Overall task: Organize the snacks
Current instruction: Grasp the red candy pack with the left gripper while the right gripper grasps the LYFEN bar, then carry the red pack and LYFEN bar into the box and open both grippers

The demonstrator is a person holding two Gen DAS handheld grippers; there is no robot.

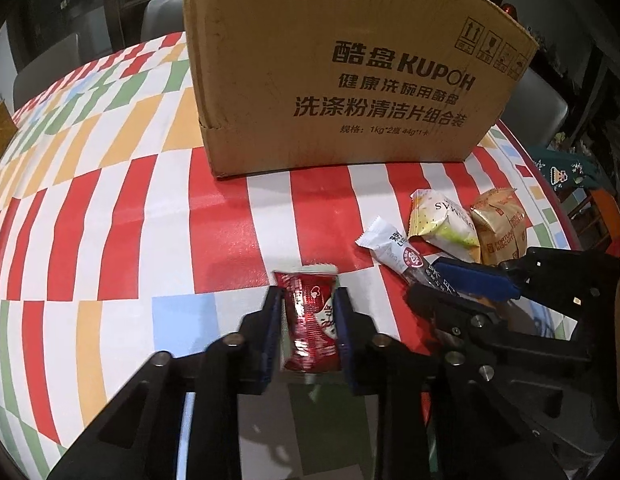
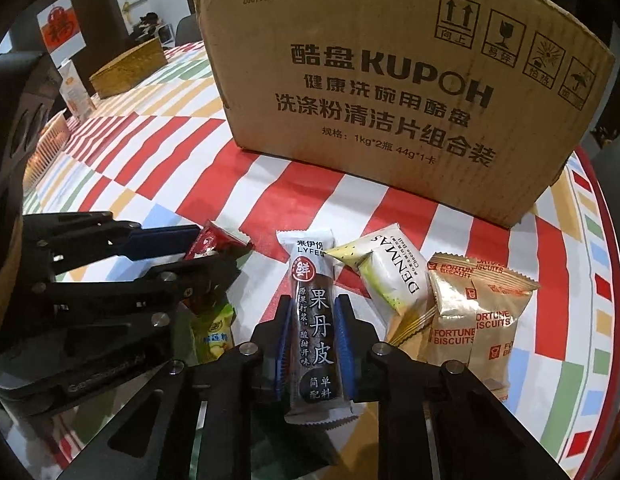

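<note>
The cardboard box (image 1: 342, 76) is matt brown corrugated board with dull black print and a creased lower edge. The surface (image 1: 122, 216) wears a smooth, faintly sheened covering of coloured blocks, like oilcloth. The red snack packet (image 1: 310, 320) is glossy crinkled foil. At two o'clock from it lie shiny gold biscuit packets (image 2: 486, 320), and beside them a satin white-and-green wrapper (image 2: 394, 284). The dark fruit-leather bar (image 2: 316, 328) is in smooth plastic film with white crimped ends. Both tongs, left tongs (image 1: 308, 312) and right tongs (image 2: 316, 344), are matt black plastic with ribbed blue pads (image 2: 346, 344) and bright metal pins.
</note>
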